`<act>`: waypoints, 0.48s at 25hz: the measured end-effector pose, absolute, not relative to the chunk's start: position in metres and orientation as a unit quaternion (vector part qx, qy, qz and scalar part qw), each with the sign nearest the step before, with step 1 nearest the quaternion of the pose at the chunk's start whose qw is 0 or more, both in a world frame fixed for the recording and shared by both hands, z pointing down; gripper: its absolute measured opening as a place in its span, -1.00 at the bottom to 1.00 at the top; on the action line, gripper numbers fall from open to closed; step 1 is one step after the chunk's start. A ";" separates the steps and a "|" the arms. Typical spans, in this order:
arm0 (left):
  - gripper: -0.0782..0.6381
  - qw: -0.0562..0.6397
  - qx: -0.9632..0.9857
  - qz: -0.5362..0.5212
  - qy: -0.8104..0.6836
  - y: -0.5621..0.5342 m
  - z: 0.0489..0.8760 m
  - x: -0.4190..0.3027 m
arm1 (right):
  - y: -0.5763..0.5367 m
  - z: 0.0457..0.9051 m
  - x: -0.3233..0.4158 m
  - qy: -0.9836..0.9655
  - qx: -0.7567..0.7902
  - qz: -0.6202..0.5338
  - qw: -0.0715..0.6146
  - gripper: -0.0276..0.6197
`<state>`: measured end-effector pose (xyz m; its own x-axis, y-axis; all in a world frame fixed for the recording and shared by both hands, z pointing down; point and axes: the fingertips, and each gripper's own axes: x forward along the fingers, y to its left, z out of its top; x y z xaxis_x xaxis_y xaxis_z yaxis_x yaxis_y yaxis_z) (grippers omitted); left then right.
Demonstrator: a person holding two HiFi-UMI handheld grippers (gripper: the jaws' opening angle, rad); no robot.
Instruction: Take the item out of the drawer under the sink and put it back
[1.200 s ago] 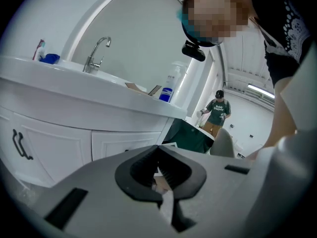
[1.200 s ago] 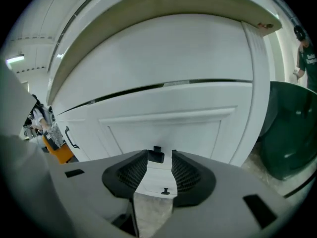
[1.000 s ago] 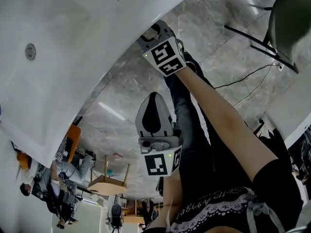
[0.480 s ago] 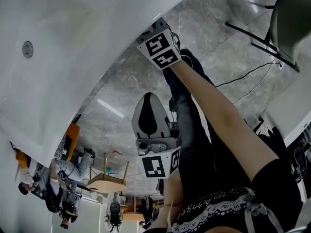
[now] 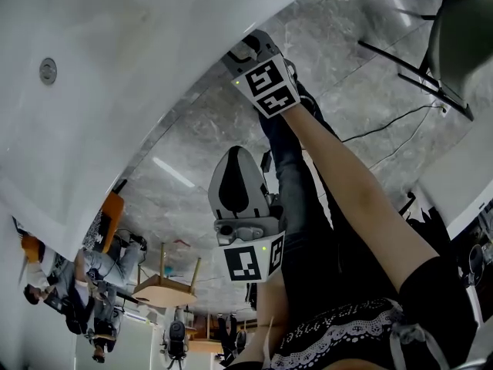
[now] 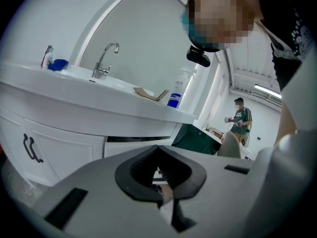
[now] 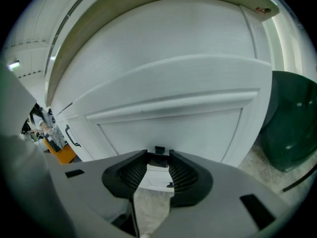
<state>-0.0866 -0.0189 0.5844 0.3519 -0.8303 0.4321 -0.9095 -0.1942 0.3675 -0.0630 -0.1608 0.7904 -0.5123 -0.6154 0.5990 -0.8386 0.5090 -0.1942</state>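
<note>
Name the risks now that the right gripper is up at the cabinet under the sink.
1. The right gripper has its jaws apart around the small black handle. Pulling before they close would probably leave the white cabinet front shut.
2. The handle sits only at the jaw tips, so even a closed grip may be shallow and slip off.
3. A dark green object stands close beside the cabinet and might obstruct the front as it opens.

Bathrm w/ sink [image 6: 59,86], faucet [image 6: 105,59]
</note>
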 end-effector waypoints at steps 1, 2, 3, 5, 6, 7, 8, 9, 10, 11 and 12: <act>-0.77 0.288 0.770 0.068 -0.565 -0.019 0.582 -0.086 | -0.153 0.790 -0.060 -0.837 0.433 0.240 0.235 -0.46; -0.77 0.286 0.771 0.066 -0.565 -0.020 0.580 -0.086 | -0.145 0.791 -0.057 -0.836 0.431 0.241 0.238 -0.46; -0.77 0.284 0.772 0.065 -0.565 -0.021 0.578 -0.086 | -0.136 0.791 -0.054 -0.836 0.428 0.243 0.241 -0.46; -0.77 0.280 0.773 0.062 -0.566 -0.023 0.574 -0.085 | -0.118 0.791 -0.046 -0.836 0.423 0.246 0.246 -0.46; -0.77 0.278 0.773 0.061 -0.567 -0.023 0.572 -0.086 | -0.108 0.791 -0.042 -0.836 0.421 0.249 0.248 -0.46; -0.77 0.277 0.773 0.060 -0.568 -0.023 0.570 -0.086 | -0.098 0.791 -0.038 -0.836 0.420 0.252 0.249 -0.46; -0.77 0.275 0.773 0.058 -0.569 -0.024 0.569 -0.087 | -0.089 0.790 -0.035 -0.835 0.418 0.255 0.250 -0.46; -0.77 0.274 0.772 0.056 -0.570 -0.024 0.567 -0.087 | -0.083 0.790 -0.033 -0.835 0.417 0.257 0.250 -0.47; -0.77 0.273 0.772 0.055 -0.571 -0.024 0.566 -0.088 | -0.080 0.790 -0.032 -0.835 0.416 0.258 0.251 -0.47; -0.77 0.272 0.772 0.055 -0.571 -0.024 0.565 -0.088 | -0.079 0.790 -0.031 -0.835 0.415 0.258 0.253 -0.47; -0.77 0.272 0.772 0.056 -0.571 -0.023 0.565 -0.088 | -0.080 0.790 -0.031 -0.835 0.415 0.257 0.254 -0.47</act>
<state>-0.0878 -0.0230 0.5651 0.3409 -0.8523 0.3966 -0.9128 -0.1991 0.3567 -0.0311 -0.0796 0.7896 -0.5264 -0.5627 0.6374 -0.8239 0.5226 -0.2191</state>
